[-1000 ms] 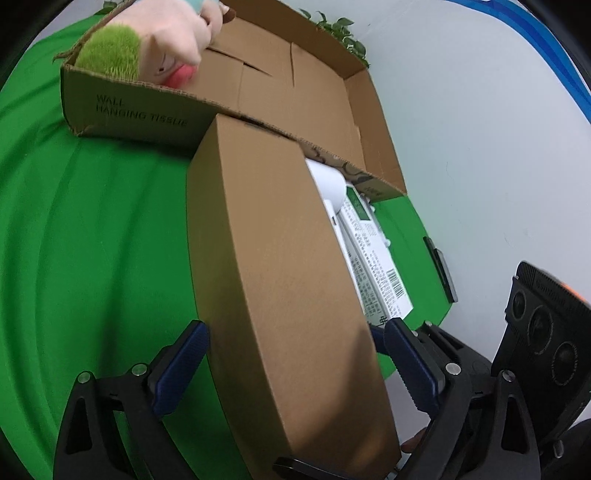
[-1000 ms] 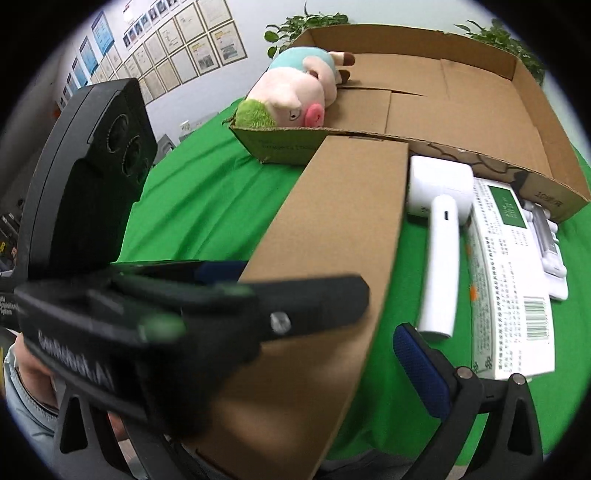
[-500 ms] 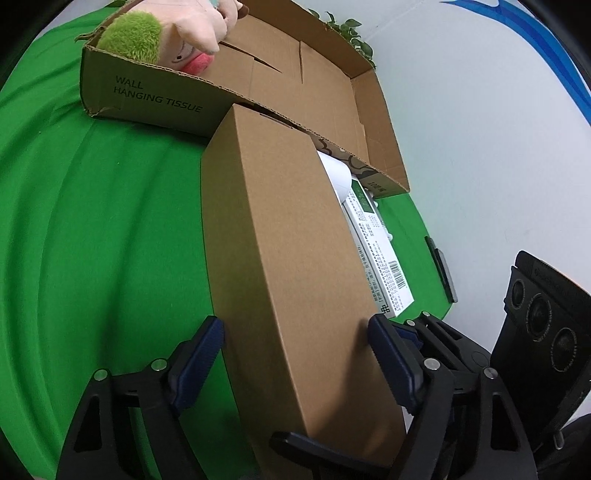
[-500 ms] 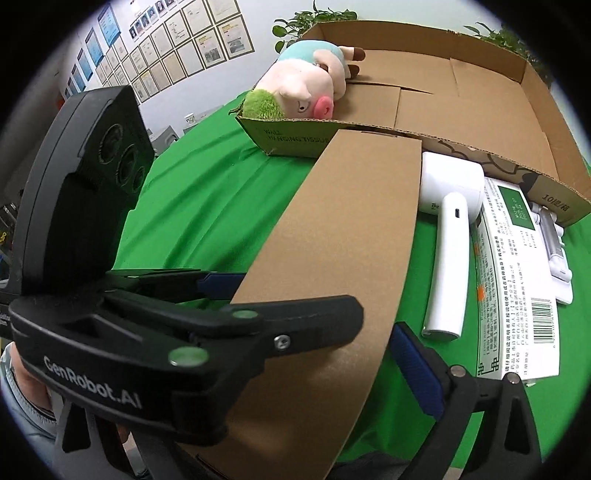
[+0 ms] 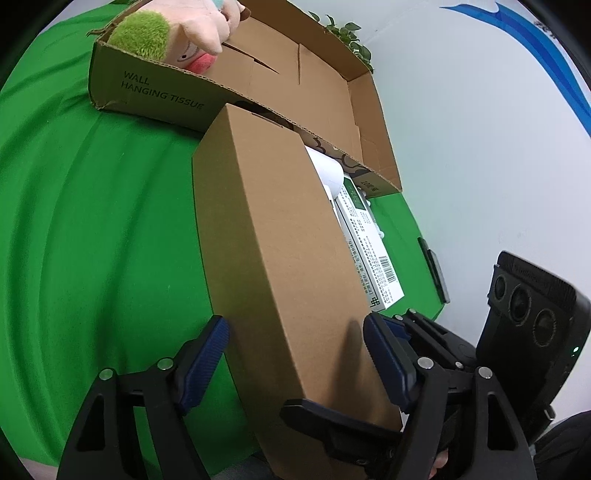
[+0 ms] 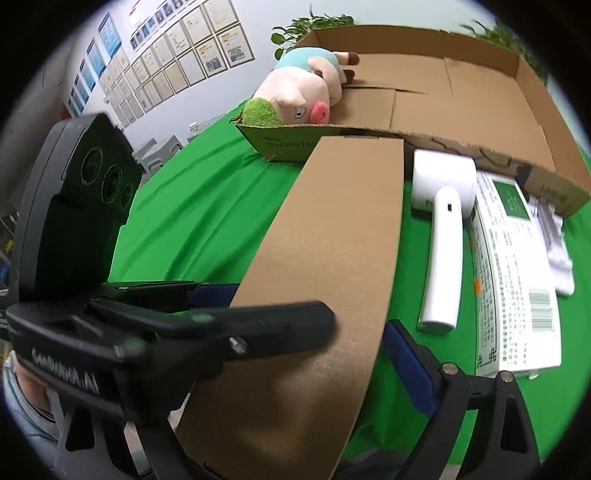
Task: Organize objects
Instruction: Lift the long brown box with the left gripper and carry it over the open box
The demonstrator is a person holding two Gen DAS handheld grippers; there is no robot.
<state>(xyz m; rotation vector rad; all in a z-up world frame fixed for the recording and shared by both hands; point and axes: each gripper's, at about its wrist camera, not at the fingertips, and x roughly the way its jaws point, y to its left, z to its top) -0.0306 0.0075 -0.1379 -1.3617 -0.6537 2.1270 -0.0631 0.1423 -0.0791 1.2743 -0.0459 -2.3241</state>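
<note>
Straddling a long plain brown carton (image 5: 280, 258), both claws (left (image 5: 295, 354), right (image 6: 295, 332)) gape apart.

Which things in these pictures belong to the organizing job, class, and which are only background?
Part of the job: long brown box, open cardboard tray, plush pig, white handheld device, printed white carton, left gripper, right gripper.

Background: framed wall papers, potted plants, green cloth.
</note>
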